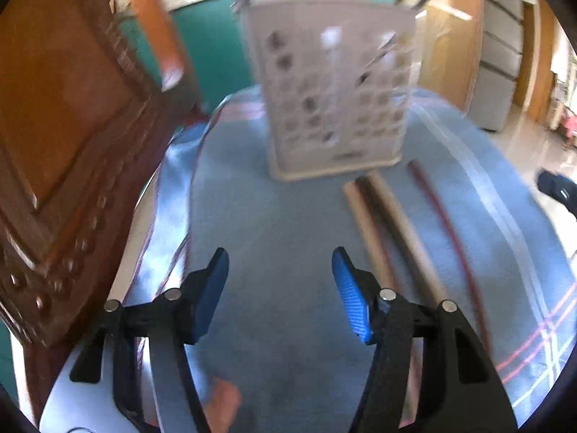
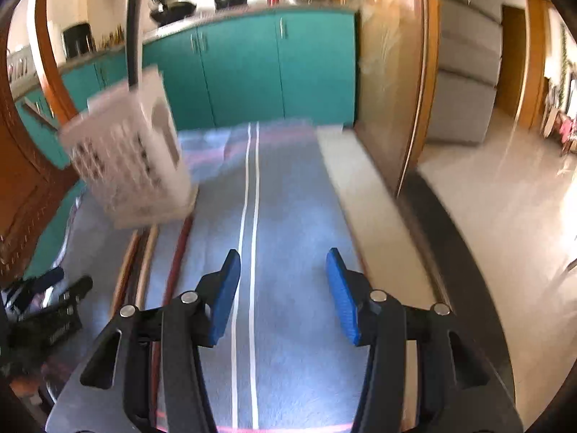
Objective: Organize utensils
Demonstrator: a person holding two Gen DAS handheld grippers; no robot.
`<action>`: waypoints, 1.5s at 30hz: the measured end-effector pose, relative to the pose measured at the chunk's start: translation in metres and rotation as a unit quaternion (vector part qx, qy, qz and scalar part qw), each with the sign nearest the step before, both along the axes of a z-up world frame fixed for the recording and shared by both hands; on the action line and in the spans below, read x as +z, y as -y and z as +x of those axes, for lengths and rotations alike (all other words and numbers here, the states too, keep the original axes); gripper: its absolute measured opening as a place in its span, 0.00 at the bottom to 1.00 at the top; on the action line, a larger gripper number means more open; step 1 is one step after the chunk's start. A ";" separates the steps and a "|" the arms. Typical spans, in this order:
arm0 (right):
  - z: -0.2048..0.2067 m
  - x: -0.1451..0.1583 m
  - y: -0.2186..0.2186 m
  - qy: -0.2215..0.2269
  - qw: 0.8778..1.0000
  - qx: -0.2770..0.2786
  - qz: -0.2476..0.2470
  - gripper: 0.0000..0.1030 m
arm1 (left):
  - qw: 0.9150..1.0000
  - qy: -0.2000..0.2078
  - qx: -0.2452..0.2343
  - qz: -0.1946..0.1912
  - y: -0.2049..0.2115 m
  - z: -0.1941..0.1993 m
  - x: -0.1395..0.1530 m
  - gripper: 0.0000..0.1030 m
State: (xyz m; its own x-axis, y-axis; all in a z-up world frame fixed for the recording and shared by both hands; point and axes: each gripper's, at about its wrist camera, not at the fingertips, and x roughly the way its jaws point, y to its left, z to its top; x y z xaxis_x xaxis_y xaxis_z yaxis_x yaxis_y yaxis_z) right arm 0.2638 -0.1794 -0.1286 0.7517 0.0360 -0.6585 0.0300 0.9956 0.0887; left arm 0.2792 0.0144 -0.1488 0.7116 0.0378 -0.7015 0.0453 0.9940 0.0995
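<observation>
A white perforated utensil holder [image 1: 335,93] stands upright on a blue cloth [image 1: 281,223], with several utensils standing in it; a dark handle [image 2: 132,36] sticks out of its top. It also shows in the right wrist view [image 2: 133,158] at the left. Two wooden handles [image 1: 382,223] and a thin red stick [image 1: 447,223] lie on the cloth to the right of the holder. My left gripper [image 1: 280,263] is open and empty, just left of the wooden handles. My right gripper [image 2: 283,263] is open and empty over the cloth's white stripes, right of the red stick [image 2: 176,256].
A carved wooden chair back [image 1: 72,166] stands close on the left. Teal cabinets [image 2: 259,68] run behind the table. A wooden door frame [image 2: 396,83] and a tiled floor [image 2: 505,216] lie to the right. The left gripper's body [image 2: 50,310] shows at the lower left.
</observation>
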 end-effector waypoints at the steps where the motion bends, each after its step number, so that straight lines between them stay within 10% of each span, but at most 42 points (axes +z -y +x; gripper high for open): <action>1: 0.003 0.003 -0.005 0.001 1.000 0.013 -0.008 0.48 | 1.000 -0.001 -0.011 -0.002 0.003 0.002 0.002 0.59; 10: 0.078 -0.013 -0.053 -0.092 0.991 0.100 0.014 0.48 | 0.990 -0.096 -0.067 -0.078 0.007 0.047 -0.012 0.59; 14: 0.084 -0.033 -0.048 -0.101 0.990 0.089 0.046 0.48 | 0.993 -0.095 -0.056 -0.047 0.006 0.047 -0.015 0.57; 18: 0.083 -0.047 -0.039 -0.138 0.986 0.070 0.064 0.48 | 0.990 -0.099 -0.049 -0.084 -0.006 0.044 -0.008 0.19; 23: 0.073 -0.037 -0.032 -0.122 0.988 0.064 0.066 0.48 | 0.987 -0.085 -0.058 -0.125 -0.015 0.035 0.000 0.04; 28: 0.069 -0.036 -0.028 -0.121 0.988 0.065 0.069 0.48 | 0.986 -0.035 -0.078 -0.142 -0.019 0.015 0.022 0.04; 45: 0.067 -0.041 -0.062 -0.123 0.987 0.108 -0.004 0.48 | 0.991 -0.093 -0.003 -0.093 -0.032 0.054 -0.017 0.36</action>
